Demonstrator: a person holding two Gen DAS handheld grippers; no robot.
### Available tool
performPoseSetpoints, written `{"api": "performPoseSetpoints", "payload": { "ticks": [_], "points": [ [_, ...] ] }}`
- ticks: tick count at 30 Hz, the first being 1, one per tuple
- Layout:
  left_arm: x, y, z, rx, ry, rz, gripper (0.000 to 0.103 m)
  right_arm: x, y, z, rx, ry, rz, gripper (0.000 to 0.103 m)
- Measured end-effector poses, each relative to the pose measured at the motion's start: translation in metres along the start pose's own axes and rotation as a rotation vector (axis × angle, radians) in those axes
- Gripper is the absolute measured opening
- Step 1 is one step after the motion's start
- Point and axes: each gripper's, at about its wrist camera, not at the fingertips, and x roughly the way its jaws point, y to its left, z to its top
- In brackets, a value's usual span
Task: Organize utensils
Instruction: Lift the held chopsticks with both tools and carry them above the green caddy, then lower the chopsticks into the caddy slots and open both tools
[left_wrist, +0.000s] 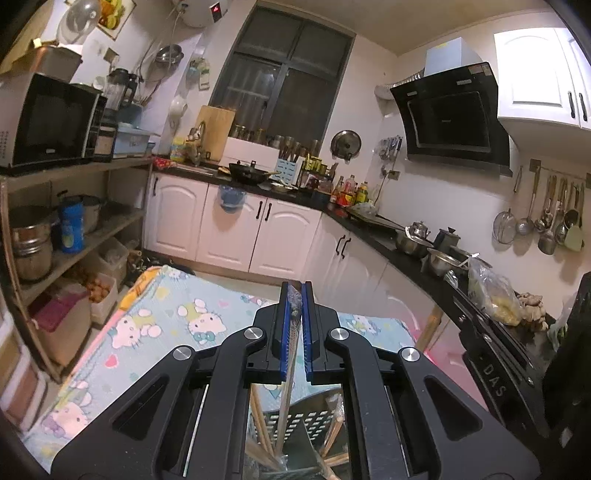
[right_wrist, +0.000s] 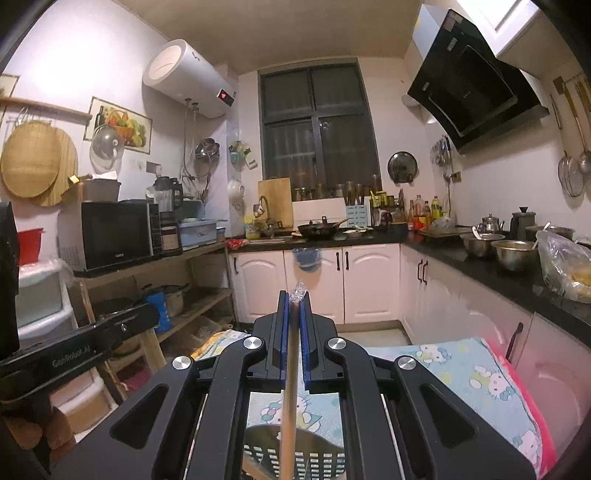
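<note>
Two grippers, both clamped on slim utensils, held above a surface under a pale blue cartoon-cat cloth (left_wrist: 173, 317).

Left gripper (left_wrist: 296, 295): blue pads together on a thin patterned chopstick in a clear wrapper (left_wrist: 294, 325); shaft runs back beneath the gripper body. Below and behind the jaws: black slotted plastic utensil basket (left_wrist: 303, 421), with several plain wooden chopsticks (left_wrist: 260, 417) leaning in or around it; whether inside or beside cannot be told from this view.

Right gripper (right_wrist: 294, 301): pads together on a plain wooden chopstick (right_wrist: 288, 406), crinkled clear wrapping (right_wrist: 298, 287) protruding just past the fingertips. Shaft trails down under the gripper toward the same black slotted basket (right_wrist: 295, 458), seemingly above its rim; contact not discernible.

Step judged in hand: lowering each chopstick into the basket, not yet released.

Risks noted:
- Slippery wrapper between pads and stick; possible slide or twist out of the grip when tilted.
- Long shaft trailing out of sight below the gripper; possible snag on the basket rim or on sticks already there, tipping the light basket.
- Both grippers close together over one basket; possible collision of housings or crossing of the two sticks.
- Release from too high; possible bounce onto the cloth or floor.
</note>
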Motion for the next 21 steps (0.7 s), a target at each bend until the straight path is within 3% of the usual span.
{"api": "performPoseSetpoints", "payload": {
  "ticks": [9,21],
  "points": [
    [0.017,0.002,-0.019,0.02,0.04,-0.002,0.001,0.01,0.002,-0.024,-0.054,-0.018,-0.01,0.006],
    [0.031,0.007,-0.045,0.042,0.115,0.004,0.001,0.009,-0.003,-0.058,-0.037,0.09,0.012,0.006]
  ]
}}
